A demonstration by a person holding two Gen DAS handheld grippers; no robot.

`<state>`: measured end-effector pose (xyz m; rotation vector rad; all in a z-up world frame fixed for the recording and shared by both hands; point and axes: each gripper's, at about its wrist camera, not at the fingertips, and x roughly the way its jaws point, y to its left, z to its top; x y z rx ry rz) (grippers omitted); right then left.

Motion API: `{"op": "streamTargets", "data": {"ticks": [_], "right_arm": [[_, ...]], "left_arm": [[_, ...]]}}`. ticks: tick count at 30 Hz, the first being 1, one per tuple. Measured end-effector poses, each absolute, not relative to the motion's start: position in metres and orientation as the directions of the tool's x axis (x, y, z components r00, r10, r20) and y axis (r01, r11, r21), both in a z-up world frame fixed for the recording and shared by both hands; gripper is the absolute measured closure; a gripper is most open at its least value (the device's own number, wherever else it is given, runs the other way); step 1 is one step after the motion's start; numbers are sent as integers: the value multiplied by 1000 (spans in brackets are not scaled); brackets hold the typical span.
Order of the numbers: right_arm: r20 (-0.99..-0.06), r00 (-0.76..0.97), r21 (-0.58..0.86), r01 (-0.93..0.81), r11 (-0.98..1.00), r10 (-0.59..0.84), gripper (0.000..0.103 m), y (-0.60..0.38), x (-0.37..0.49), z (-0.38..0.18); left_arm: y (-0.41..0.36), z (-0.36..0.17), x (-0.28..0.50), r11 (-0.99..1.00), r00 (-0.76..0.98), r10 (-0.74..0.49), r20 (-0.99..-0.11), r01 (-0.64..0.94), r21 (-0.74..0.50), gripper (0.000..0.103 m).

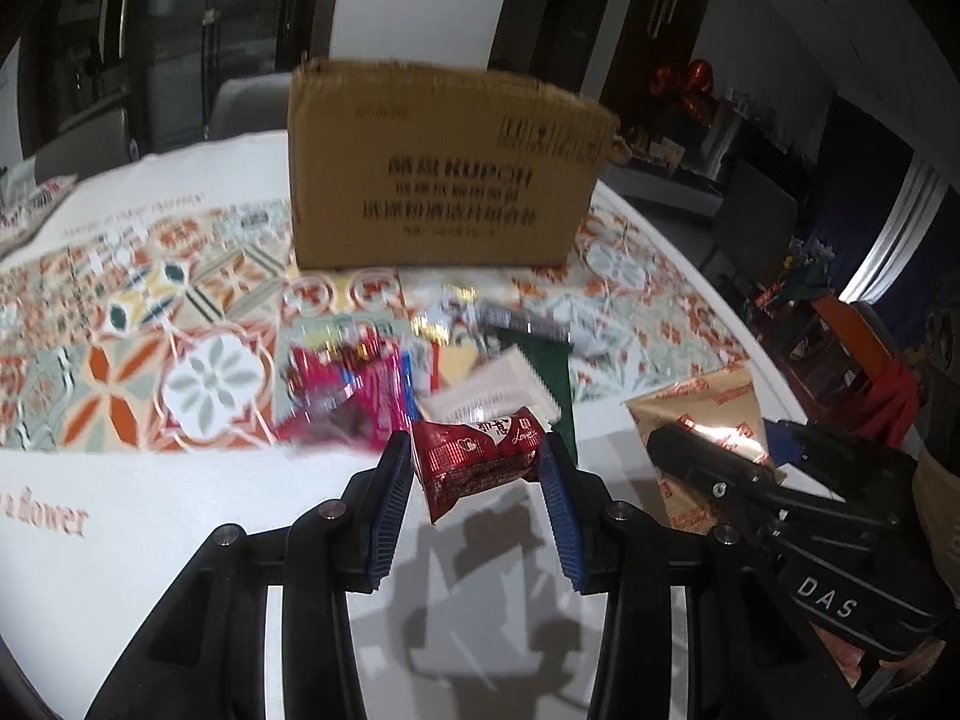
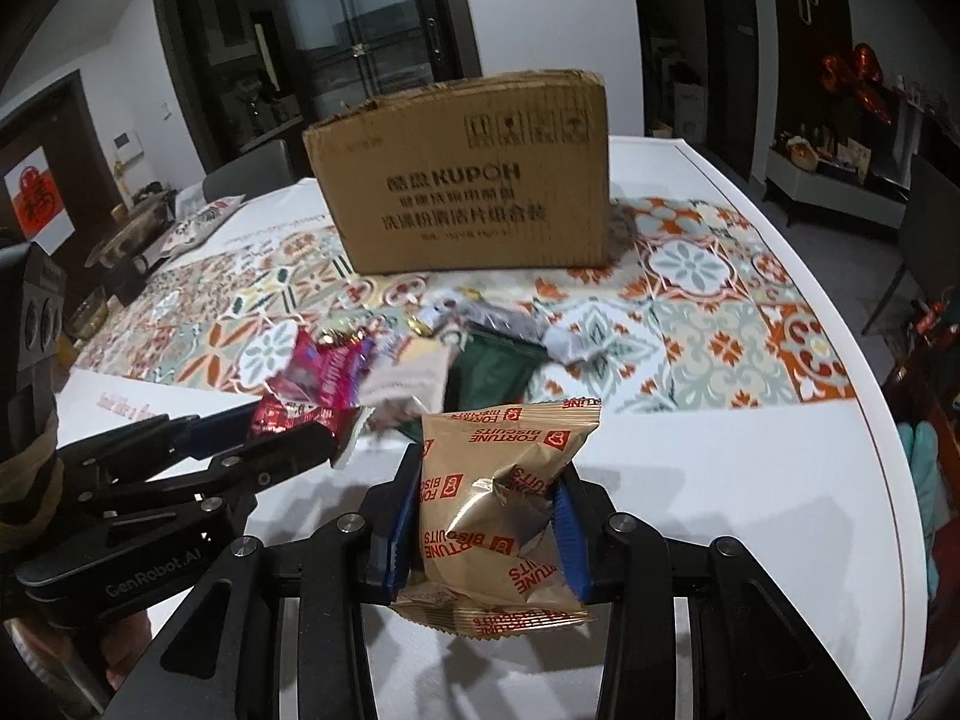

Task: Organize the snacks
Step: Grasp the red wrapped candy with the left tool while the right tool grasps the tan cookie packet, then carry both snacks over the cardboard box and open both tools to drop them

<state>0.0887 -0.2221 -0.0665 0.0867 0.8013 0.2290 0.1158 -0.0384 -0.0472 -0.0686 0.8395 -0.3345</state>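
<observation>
My left gripper [image 1: 477, 465] is shut on a small red snack packet [image 1: 480, 461] and holds it above the white table. It also shows in the right wrist view [image 2: 294, 420], at the left. My right gripper [image 2: 489, 486] is shut on a gold Fortune Biscuits packet [image 2: 498, 480]; the same packet shows in the left wrist view [image 1: 708, 414]. A pile of loose snacks [image 1: 432, 354] lies ahead on the patterned cloth, with pink, white and green wrappers [image 2: 408, 360]. A brown cardboard box [image 1: 444, 174] stands behind the pile [image 2: 468, 180].
The round white table [image 2: 750, 450] curves away to the right, its edge close by. A patterned tile-print cloth [image 1: 150, 324] covers the middle. Bags and dishes [image 2: 180, 222] sit at the far left. Chairs [image 1: 252, 102] stand behind the table.
</observation>
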Motion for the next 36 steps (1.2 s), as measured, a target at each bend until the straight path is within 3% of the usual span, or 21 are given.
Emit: {"op": "streamTargets", "data": {"ticks": [22, 30, 36], "right_arm": [[-535, 805, 122, -226, 966, 256, 63, -211, 193, 36], [-493, 833, 76, -245, 967, 250, 63, -204, 243, 68], [-518, 811, 88, -266, 960, 272, 63, -200, 281, 73]], "left_arm": [[-13, 53, 214, 969, 792, -236, -564, 234, -77, 61], [-6, 73, 268, 971, 804, -220, -552, 235, -44, 61], [-8, 73, 304, 970, 783, -223, -581, 240, -49, 61]]}}
